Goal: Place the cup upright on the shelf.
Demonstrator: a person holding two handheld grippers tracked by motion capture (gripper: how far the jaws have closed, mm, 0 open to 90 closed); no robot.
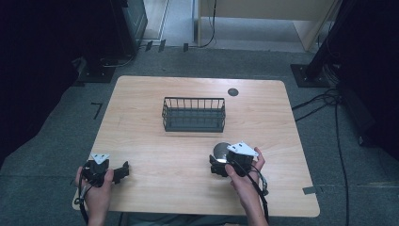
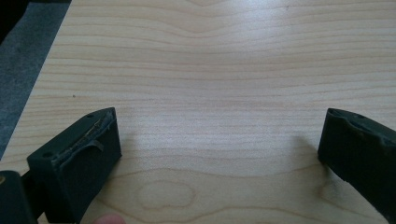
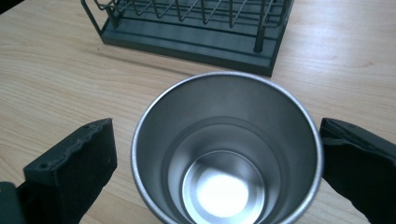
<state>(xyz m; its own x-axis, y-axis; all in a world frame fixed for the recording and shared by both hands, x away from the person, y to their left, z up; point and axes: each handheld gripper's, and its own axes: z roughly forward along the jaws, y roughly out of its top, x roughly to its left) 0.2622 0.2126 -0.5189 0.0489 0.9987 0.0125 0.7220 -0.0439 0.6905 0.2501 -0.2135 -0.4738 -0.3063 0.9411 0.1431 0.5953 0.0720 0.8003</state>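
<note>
An empty steel cup (image 3: 224,163) stands upright on the wooden table (image 1: 155,150), just in front of a black wire basket (image 1: 193,114). My right gripper (image 3: 215,128) is open with the cup between its jaws. A gap shows at the left jaw, and the right jaw sits at the cup's rim. From above, the cup (image 1: 220,149) peeks out beyond the right gripper (image 1: 217,165) at the table's near right. The left gripper (image 2: 219,116) is open over bare wood near the front left corner, where the high view shows it (image 1: 123,170) pointing right.
The basket (image 3: 187,44) is empty and lies just beyond the cup. A black round grommet (image 1: 233,92) sits near the table's far edge. Grey carpet (image 2: 23,70) shows past the table's left edge. Cables (image 1: 324,101) and dark stands lie on the floor at the right.
</note>
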